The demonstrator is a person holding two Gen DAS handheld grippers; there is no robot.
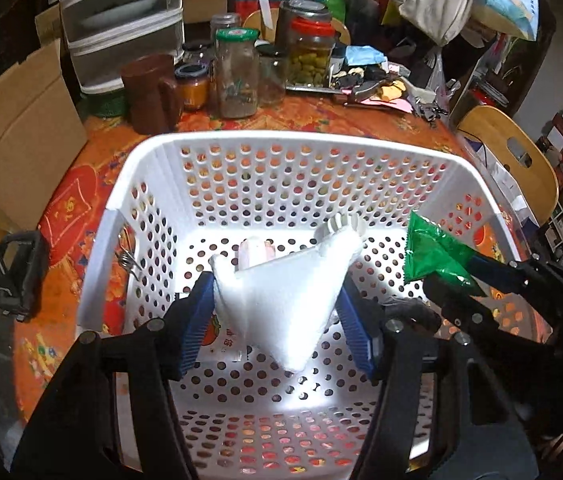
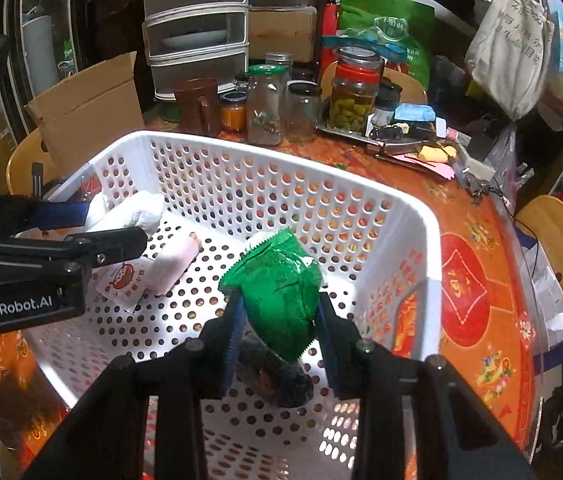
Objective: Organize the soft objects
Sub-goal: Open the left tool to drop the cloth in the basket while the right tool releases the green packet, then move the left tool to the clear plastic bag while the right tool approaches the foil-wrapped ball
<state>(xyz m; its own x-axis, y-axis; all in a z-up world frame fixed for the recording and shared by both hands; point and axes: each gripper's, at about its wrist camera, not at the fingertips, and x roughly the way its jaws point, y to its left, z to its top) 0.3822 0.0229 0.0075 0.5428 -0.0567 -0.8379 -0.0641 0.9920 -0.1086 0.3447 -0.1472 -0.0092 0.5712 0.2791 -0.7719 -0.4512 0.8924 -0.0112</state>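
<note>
Pinched between the left claw point(image 1: 277, 312) pads, a white plush point(image 1: 281, 300) is hung over the white basket point(image 1: 281, 140), beside the right claw's point(image 2: 281, 332) green packet point(image 2: 277, 292); collision could be caused by crowding.

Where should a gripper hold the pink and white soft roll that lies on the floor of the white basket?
Grip the pink and white soft roll across its middle, coming from above. It lies flat on the floor of the white perforated plastic basket, so its long sides are free, though a small printed packet lies close beside it.
</note>
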